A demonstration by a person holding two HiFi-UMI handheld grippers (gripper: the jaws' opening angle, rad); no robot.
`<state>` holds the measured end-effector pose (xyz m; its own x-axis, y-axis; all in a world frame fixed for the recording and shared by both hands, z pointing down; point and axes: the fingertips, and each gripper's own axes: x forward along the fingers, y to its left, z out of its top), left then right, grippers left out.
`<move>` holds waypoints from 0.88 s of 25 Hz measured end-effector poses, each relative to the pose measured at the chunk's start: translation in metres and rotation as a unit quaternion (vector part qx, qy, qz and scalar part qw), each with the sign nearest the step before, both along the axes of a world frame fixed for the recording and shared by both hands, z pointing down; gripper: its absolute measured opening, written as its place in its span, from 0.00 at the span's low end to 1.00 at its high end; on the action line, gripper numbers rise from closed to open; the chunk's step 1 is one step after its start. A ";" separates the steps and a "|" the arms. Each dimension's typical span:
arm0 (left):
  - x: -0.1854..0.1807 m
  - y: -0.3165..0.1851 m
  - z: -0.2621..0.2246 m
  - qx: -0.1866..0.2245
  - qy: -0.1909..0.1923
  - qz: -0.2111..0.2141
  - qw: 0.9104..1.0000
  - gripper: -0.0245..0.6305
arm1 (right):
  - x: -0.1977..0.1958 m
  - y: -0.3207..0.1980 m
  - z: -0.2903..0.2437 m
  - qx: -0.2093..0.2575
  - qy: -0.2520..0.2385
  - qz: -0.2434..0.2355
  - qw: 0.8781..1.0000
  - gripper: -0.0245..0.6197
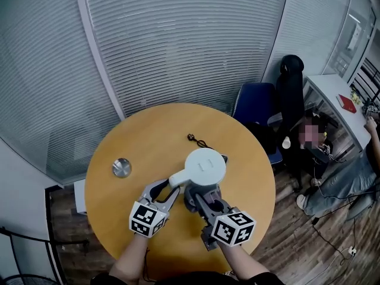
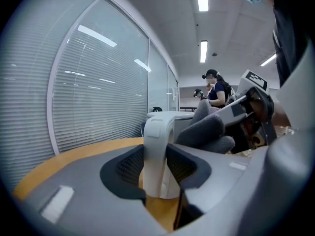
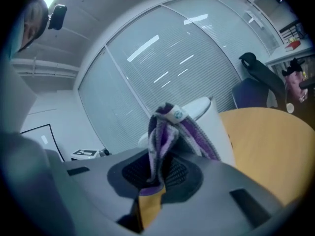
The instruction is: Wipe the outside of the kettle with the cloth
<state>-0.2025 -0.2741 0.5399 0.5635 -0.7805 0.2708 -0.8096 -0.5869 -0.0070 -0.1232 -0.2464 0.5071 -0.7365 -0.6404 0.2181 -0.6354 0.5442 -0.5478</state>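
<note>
Head view: round wooden table (image 1: 148,135) at centre frame, slatted blinds (image 1: 178,40) across the top. White kettle (image 1: 205,166) upright on the table just right of centre, seen from above, handle (image 1: 176,179) pointing to the lower left. Left gripper (image 1: 166,190) at lower centre-left, clamped on that handle. Left gripper view: both dark pads (image 2: 129,166) pressed against the white handle (image 2: 158,151) at centre frame, kettle body (image 2: 170,117) directly behind. Right gripper (image 1: 205,202) at lower centre-right of the head view, tips at the kettle's near side. Right gripper view: jaws closed on a purple-and-grey cloth (image 3: 165,132), bunched upward from the pads and lying against the white kettle (image 3: 219,127) at centre frame. Same cloth (image 2: 206,132) seen as a grey roll at centre right of the left gripper view, against the kettle. Elsewhere on the table: small metal disc (image 1: 122,167) at left, well apart from the kettle; thin black cord (image 1: 198,140) just above the kettle. Off the table: blue chair (image 1: 255,105) at upper right, seated person (image 1: 338,177) at the right edge.
</note>
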 end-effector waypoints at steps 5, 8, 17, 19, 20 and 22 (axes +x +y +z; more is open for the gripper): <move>-0.002 0.001 -0.001 0.006 0.009 -0.008 1.000 0.27 | 0.001 -0.002 0.046 -0.053 0.012 0.010 0.998 0.10; 0.000 0.002 -0.001 0.010 0.012 -0.012 1.000 0.27 | 0.009 -0.001 0.085 -0.093 0.031 0.020 0.995 0.10; 0.000 0.006 -0.001 0.022 0.018 -0.039 0.999 0.27 | 0.040 0.000 0.182 -0.196 0.080 0.061 0.975 0.10; 0.001 0.007 -0.001 0.022 0.018 -0.041 0.999 0.27 | 0.041 -0.001 0.181 -0.190 0.083 0.057 0.977 0.10; 0.001 0.007 -0.002 0.022 0.018 -0.042 0.999 0.27 | 0.040 0.000 0.177 -0.185 0.083 0.052 0.978 0.10; 0.001 0.007 -0.001 0.022 0.016 -0.042 0.999 0.27 | 0.041 0.003 0.161 -0.170 0.082 0.043 0.981 0.10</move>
